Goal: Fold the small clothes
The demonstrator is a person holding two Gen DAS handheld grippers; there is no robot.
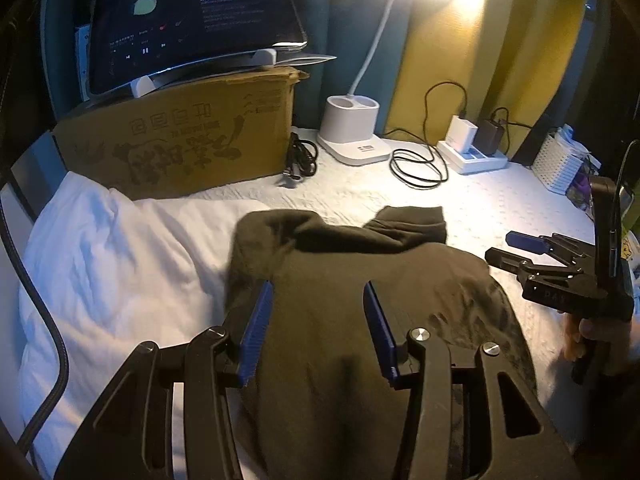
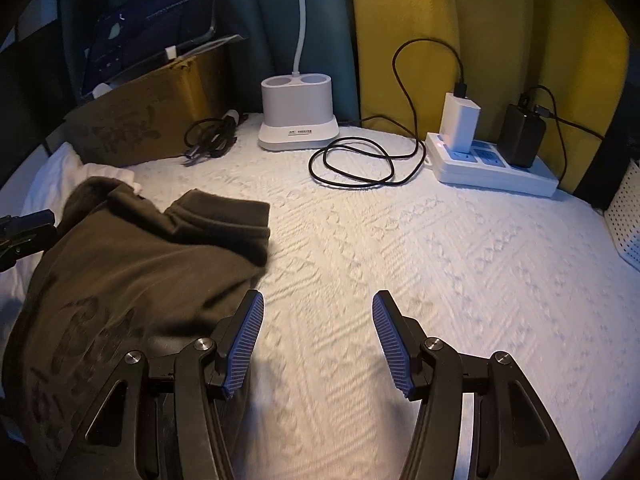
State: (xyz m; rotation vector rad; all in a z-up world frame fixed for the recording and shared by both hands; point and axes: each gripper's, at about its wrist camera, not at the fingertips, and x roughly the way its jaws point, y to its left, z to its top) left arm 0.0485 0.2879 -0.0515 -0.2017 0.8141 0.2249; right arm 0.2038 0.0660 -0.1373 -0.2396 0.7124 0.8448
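Dark olive garment [image 1: 360, 288] lies on the white textured bed cover [image 2: 400, 248], partly folded, with one sleeve or cuff end [image 2: 224, 216] doubled back across the top. Its left edge overlaps a white pillow [image 1: 100, 264].

Left gripper [image 1: 318, 328] hovers over the garment's middle, jaws apart, nothing between the blue pads [image 1: 256, 332]; cloth is visible below them, not pinched. Right gripper [image 2: 318, 344] sits just off the garment's right edge over bare cover, jaws also apart and empty. In the left wrist view it shows to the right of the cloth, held by a hand [image 1: 588, 336].

Judgement: both tongs look released so the fold can settle flat; they stay close to the cloth, likely to pick new grab points for the next fold. The left one is best placed for the far or left edge, the right one for the near right edge.

Clutter is kept at the back, clear of the folding area: cardboard box [image 1: 180, 136] carrying a tablet [image 1: 192, 20], lamp base [image 2: 298, 116], coiled black cable [image 2: 360, 164], power strip [image 2: 492, 168] with chargers. White perforated basket [image 2: 628, 220] at far right.

Risk: a loose sleeve end could slide when regrasped.
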